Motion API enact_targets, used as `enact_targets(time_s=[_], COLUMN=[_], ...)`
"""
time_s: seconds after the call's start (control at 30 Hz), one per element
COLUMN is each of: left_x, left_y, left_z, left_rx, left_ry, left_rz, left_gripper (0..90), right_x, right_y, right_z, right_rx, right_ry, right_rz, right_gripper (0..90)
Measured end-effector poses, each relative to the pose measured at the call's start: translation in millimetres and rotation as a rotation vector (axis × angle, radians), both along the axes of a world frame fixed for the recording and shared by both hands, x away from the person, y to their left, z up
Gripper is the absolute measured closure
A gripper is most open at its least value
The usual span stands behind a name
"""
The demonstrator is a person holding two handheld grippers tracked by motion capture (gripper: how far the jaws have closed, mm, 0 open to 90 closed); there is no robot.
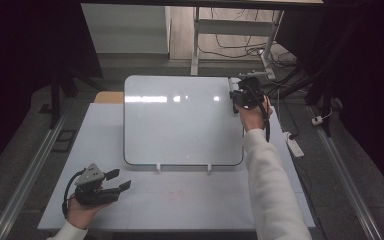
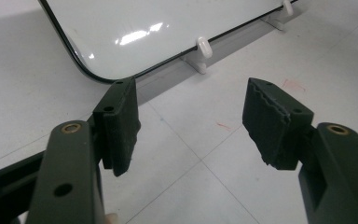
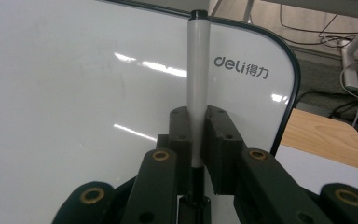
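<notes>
white marker [image 3: 198,88] clamped upright between right gripper [image 3: 195,140] pads, apparently over the whiteboard [image 3: 74,93]

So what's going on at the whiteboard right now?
The right gripper is shut on a white marker and holds it over the whiteboard's far right corner, near the printed logo. The board looks blank. The left gripper rests open on the table in front of the board, holding nothing.

Dim room, glare streaks on whiteboard [image 1: 180,125]
</notes>
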State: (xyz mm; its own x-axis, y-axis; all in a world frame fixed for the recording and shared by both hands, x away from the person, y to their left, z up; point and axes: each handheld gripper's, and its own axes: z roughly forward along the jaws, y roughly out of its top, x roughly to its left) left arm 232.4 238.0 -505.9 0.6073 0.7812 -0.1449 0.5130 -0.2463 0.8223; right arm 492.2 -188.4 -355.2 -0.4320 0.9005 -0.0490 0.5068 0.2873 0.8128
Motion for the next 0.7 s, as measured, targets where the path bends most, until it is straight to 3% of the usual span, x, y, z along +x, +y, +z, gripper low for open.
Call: enact_targets(time_s=[0.4, 0.7], left_x=[0.3, 0.2], left_y=[1.3, 3.0], left_z=[-0.9, -0.9], left_rx=[0.000, -0.001], left_ry=[-0.001, -0.003], left_rz=[0.003, 0.010], left_gripper=[36.9, 36.8], right_x=[3.2, 0.0], right_y=[2.7, 2.1], right_z=[-4.9, -3.0], right_rx=[-0.030, -0.017], right_ry=[-0.009, -0.027], right_rz=[0.014, 0.036], right_gripper=[79.5, 69.6])
